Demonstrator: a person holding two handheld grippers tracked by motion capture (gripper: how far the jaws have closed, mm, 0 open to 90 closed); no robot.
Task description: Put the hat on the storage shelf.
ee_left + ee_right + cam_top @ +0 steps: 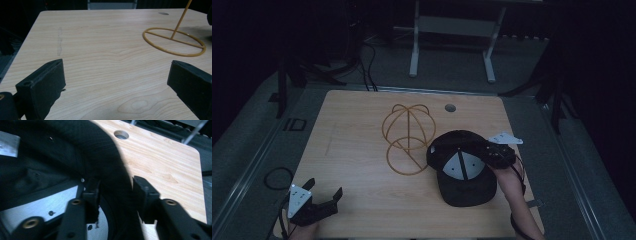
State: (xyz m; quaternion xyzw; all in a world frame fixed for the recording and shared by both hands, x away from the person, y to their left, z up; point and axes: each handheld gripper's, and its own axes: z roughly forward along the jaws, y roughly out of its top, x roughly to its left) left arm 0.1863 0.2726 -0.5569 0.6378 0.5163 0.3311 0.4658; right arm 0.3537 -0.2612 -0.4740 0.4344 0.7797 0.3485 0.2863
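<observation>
A black cap (468, 189) lies upside down on the right of the wooden table (357, 150), its grey lining facing up. My right gripper (484, 150) is shut on the cap's rim at its right side. In the right gripper view one jaw is inside the cap (50, 157) and the other outside, with the rim band pinched at my right gripper (115, 187). A gold wire hat stand (407, 140) stands just left of the cap. My left gripper (323, 188) rests at the near left corner, open and holding nothing. In its own view my left gripper (113, 77) has bare table between its jaws and the gold wire hat stand's base ring (175, 41) ahead.
A round cable hole (450, 107) sits near the table's far edge behind the stand, also seen as the hole (121, 135). White desk legs (414, 45) stand on the floor beyond. A cable loop (277, 177) lies on the floor at left.
</observation>
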